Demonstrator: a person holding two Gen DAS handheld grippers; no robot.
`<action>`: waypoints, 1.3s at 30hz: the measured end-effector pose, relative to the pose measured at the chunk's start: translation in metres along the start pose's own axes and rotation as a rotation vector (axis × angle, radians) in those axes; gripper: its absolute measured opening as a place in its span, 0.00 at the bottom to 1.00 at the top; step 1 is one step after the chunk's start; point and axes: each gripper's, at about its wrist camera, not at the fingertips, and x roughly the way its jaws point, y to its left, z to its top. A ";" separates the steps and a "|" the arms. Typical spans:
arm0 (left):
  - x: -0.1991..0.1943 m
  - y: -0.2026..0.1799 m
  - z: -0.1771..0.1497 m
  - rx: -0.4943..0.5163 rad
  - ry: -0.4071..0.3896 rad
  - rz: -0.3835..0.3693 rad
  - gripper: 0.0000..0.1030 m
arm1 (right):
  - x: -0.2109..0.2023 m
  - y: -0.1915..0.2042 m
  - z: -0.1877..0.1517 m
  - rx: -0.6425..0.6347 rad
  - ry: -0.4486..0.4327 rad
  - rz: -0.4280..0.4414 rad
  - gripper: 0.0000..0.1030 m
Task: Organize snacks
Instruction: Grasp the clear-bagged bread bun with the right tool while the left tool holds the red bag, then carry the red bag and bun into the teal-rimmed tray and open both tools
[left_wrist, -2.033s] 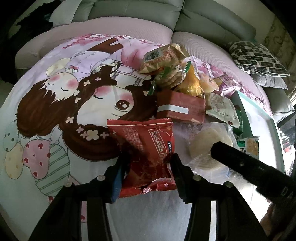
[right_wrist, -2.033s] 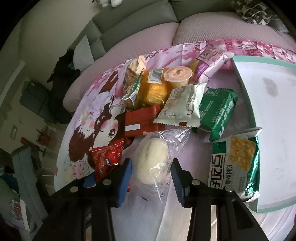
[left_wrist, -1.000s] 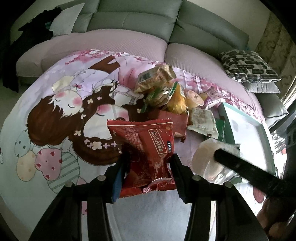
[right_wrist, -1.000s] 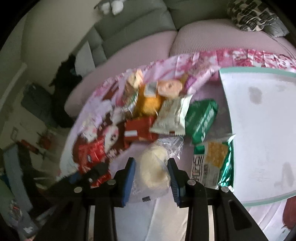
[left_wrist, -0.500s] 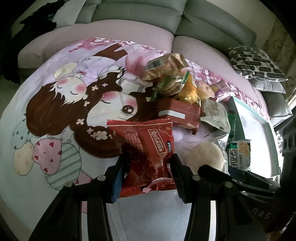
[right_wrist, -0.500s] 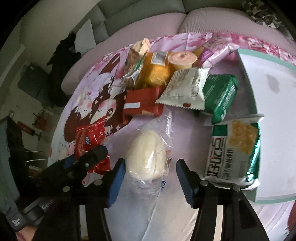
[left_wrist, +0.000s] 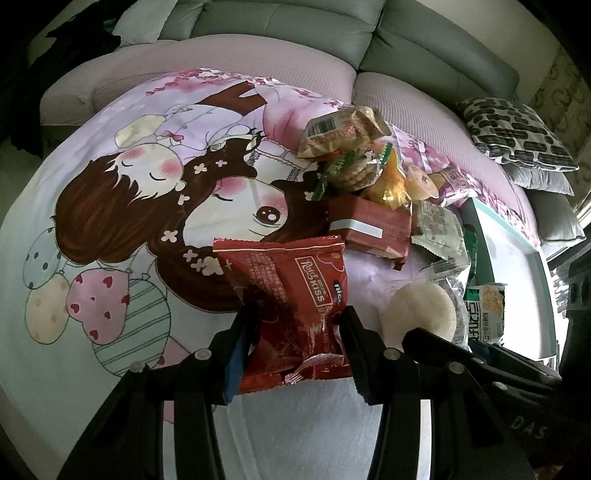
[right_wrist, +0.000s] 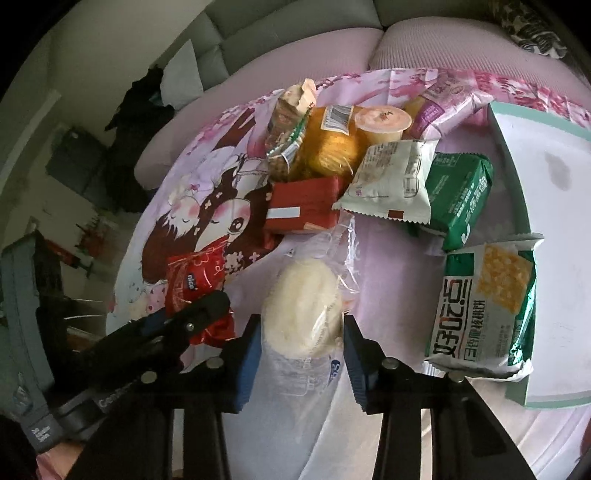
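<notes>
Since a moment ago our right hand-held gripper (right_wrist: 301, 350) reopened; it is closing on the bagged bun (right_wrist: 303, 308). The left hand-held gripper (left_wrist: 295, 332) clamps the red packet (left_wrist: 291, 295). Slippery film could slide out.

Snack pile (right_wrist: 369, 162) blocks ahead; tray (right_wrist: 554, 147) floor lies bare.

The blanket (left_wrist: 110, 229) is pale lilac, printed with a brown-haired cartoon girl with pink cheeks, pink blossoms and pastel balloons in dots, hearts and stripes. The snack bag (left_wrist: 295, 295) is bright red with white lettering. The box (right_wrist: 303, 208) is dark red with a white stripe. The bun (right_wrist: 303, 302) is creamy white in clear wrap. One cracker pack (right_wrist: 487, 302) is white and green with yellow squares; another pack (right_wrist: 461, 195) is plain green. The tray (right_wrist: 517, 192) is white with a mint rim. The cushion (left_wrist: 517, 133) is white with black blotches. The sofa (left_wrist: 295, 22) is grey-green.
</notes>
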 end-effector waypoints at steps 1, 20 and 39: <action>-0.001 0.000 0.000 0.000 -0.002 0.001 0.48 | -0.002 0.000 0.000 0.006 -0.005 0.001 0.43; -0.058 -0.065 0.020 0.128 -0.112 -0.089 0.48 | -0.106 -0.058 0.004 0.186 -0.337 -0.029 0.43; -0.011 -0.212 0.038 0.369 -0.069 -0.299 0.48 | -0.165 -0.171 -0.010 0.465 -0.518 -0.336 0.43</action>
